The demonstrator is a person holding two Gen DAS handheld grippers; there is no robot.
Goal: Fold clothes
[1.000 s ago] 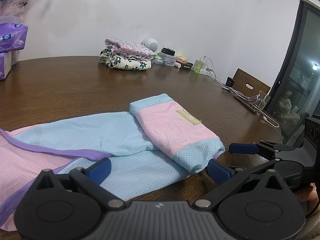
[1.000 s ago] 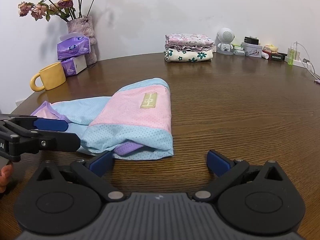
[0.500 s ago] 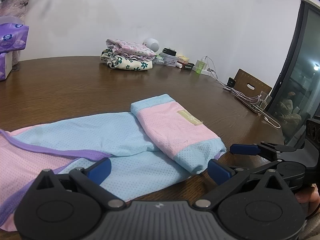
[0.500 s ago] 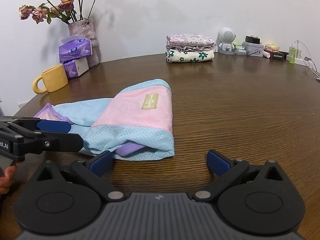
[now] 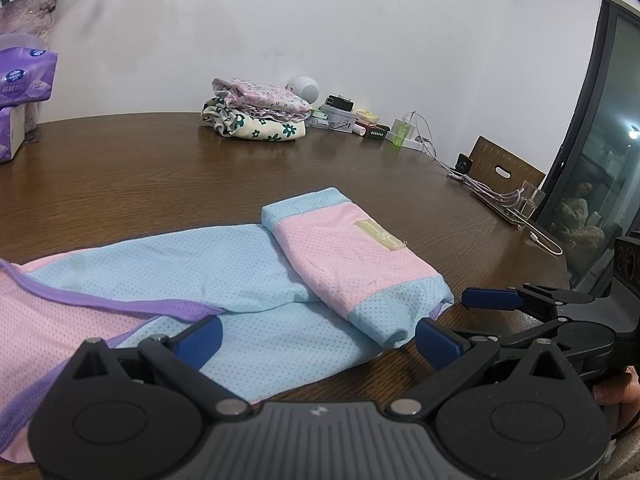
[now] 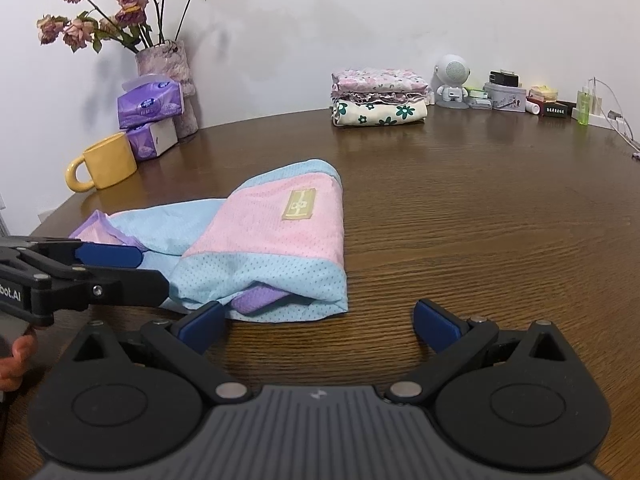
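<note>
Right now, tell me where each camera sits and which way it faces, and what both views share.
Left wrist: on the left tongs, low over the table, facing across the pink and blue garment toward the wall; its own open fingers show, plus the right tongs at right.
Right wrist: on the right tongs, facing the garment's folded end, yellow mug and vase of roses; open fingers show, left tongs at left.
Shared: the garment and the folded floral stack.
</note>
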